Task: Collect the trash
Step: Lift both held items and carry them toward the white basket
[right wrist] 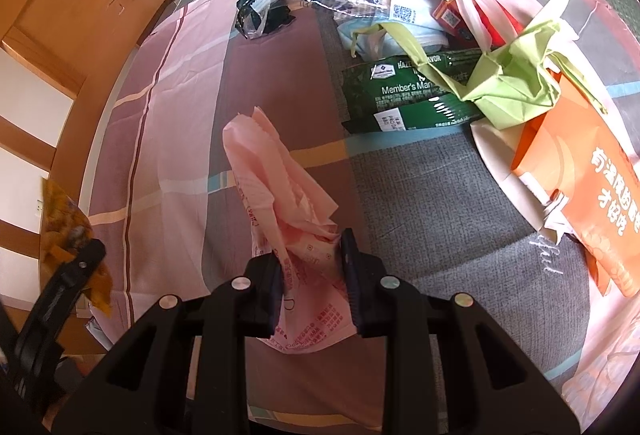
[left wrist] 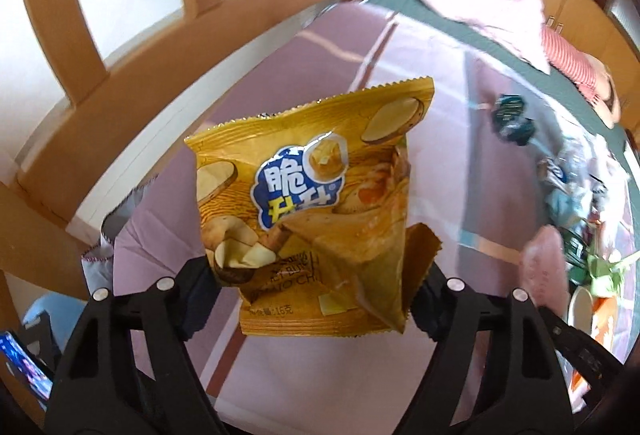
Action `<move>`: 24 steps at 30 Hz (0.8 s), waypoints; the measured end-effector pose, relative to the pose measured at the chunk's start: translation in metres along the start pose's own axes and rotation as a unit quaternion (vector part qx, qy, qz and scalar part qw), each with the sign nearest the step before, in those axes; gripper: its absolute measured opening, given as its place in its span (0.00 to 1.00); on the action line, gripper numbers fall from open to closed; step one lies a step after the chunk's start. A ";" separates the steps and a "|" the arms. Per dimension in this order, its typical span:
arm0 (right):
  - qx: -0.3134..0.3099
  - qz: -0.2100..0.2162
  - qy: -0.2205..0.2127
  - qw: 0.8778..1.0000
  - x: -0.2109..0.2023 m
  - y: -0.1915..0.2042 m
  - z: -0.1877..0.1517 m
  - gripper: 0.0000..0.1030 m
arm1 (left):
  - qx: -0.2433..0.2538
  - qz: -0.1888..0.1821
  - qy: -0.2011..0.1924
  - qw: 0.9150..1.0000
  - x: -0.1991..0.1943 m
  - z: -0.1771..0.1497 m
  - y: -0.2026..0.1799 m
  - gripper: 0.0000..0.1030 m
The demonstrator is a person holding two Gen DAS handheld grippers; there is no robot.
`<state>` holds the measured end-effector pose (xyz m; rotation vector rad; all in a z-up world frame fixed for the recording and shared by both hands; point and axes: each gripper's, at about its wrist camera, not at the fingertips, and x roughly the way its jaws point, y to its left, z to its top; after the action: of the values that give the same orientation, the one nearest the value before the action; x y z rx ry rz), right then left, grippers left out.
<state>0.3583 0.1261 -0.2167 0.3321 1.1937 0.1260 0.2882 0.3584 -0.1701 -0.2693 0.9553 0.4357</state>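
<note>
Chip bag (left wrist: 316, 203) golden yellow, blue-and-white logo; wrapper (right wrist: 296, 235) pale pink with red print. Bedsheet (right wrist: 180, 155) plaid in mauve, pink, grey. Near its far edge: dark green packet (right wrist: 400, 95), lime bag (right wrist: 516, 83), orange carton (right wrist: 592, 187)

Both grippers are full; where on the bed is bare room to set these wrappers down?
Bare bedspread lies left of the pink wrapper, toward the wooden bed frame. A grey patch is free below the green packet. Upper right is crowded: orange bag, lime bag.
</note>
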 end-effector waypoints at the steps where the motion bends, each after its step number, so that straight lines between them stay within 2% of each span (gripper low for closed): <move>1: -0.003 -0.001 0.001 1.000 0.001 0.002 0.000 0.27 | 0.006 -0.004 -0.006 1.000 -0.004 0.001 -0.006 0.76; 5: -0.017 -0.003 0.002 1.000 0.003 0.008 -0.001 0.27 | 0.019 -0.032 -0.022 0.999 -0.025 -0.009 -0.019 0.76; 9: -0.012 -0.001 -0.001 1.000 0.003 0.005 0.001 0.27 | 0.026 -0.049 -0.021 0.998 -0.031 -0.020 -0.023 0.76; 18: -0.003 -0.001 -0.010 1.000 -0.002 -0.001 0.002 0.27 | 0.008 -0.059 -0.009 0.998 -0.032 -0.025 -0.010 0.77; 24: -0.005 -0.004 -0.073 0.997 -0.026 -0.002 0.003 0.27 | 0.010 -0.064 -0.010 0.998 -0.031 -0.024 -0.012 0.77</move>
<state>0.3513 0.1162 -0.1929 0.3219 1.0493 0.0982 0.2609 0.3305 -0.1569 -0.3061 0.9176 0.3119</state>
